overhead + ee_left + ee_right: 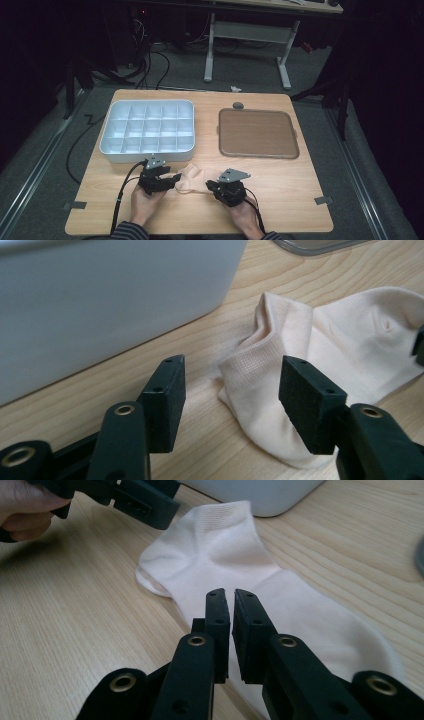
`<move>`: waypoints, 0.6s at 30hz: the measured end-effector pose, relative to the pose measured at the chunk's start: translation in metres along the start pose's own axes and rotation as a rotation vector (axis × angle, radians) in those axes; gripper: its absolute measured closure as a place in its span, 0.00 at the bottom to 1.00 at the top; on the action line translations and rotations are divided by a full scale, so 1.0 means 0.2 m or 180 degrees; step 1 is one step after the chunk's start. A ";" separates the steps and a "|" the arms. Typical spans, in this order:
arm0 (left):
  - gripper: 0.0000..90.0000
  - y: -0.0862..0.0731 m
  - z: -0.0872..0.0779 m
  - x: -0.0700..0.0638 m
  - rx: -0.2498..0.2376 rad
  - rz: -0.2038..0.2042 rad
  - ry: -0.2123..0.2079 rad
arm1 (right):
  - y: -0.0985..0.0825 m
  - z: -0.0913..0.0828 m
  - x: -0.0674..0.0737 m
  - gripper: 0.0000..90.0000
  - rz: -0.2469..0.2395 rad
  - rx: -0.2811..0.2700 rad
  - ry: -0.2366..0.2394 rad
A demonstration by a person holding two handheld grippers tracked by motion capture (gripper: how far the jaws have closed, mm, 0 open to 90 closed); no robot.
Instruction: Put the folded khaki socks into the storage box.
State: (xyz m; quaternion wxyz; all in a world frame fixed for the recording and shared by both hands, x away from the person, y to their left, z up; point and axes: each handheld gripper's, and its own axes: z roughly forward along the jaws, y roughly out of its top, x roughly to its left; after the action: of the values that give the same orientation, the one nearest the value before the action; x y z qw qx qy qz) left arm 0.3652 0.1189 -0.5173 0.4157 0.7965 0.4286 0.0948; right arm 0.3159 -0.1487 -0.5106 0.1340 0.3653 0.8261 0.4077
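Pale wood grain runs across our table (280,175), with a white compartment box (147,131) at the far left, a brown tray (258,133) at the far right, and a cream ankle sock (192,181) lying flat on the near edge between our two hands. The sock's long axis runs across the table from one gripper to the other, so each of us — each hand, rather — has one end of it close by. Our left gripper (159,178) sits at the sock's left end, its jaws standing well apart; in the left gripper view the folded edge of the sock (280,405) lies on the wood between the pads and a little toward the right-hand one, with no pad pressing on it yet. Our right gripper (226,191) is at the sock's other end with its jaws drawn nearly together, a thin slit left between the pads; in the right gripper view they sit just above the sock (225,565), which stretches away from them toward the left gripper (135,500), and we cannot tell whether any fabric is pinched in that slit. We judge the left hand the better placed to take hold next: its end lies straight ahead of open jaws, just beside the box wall (110,305).
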 end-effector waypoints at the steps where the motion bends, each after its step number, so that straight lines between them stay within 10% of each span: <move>1: 0.50 0.01 0.00 0.00 0.0033 0.0001 -0.0007 | 0.00 0.02 0.01 0.95 -0.0006 0.0015 0.0012; 18: 0.55 0.03 0.07 0.00 0.0136 0.0022 -0.0011 | 0.03 0.16 0.07 0.97 -0.0095 0.0213 -0.0019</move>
State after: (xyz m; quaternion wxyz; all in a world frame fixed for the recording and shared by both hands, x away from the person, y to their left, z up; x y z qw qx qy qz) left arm 0.3766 0.1085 -0.5220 0.3990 0.8069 0.4271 0.0858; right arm 0.3265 -0.1185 -0.5248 0.1303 0.3585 0.8442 0.3766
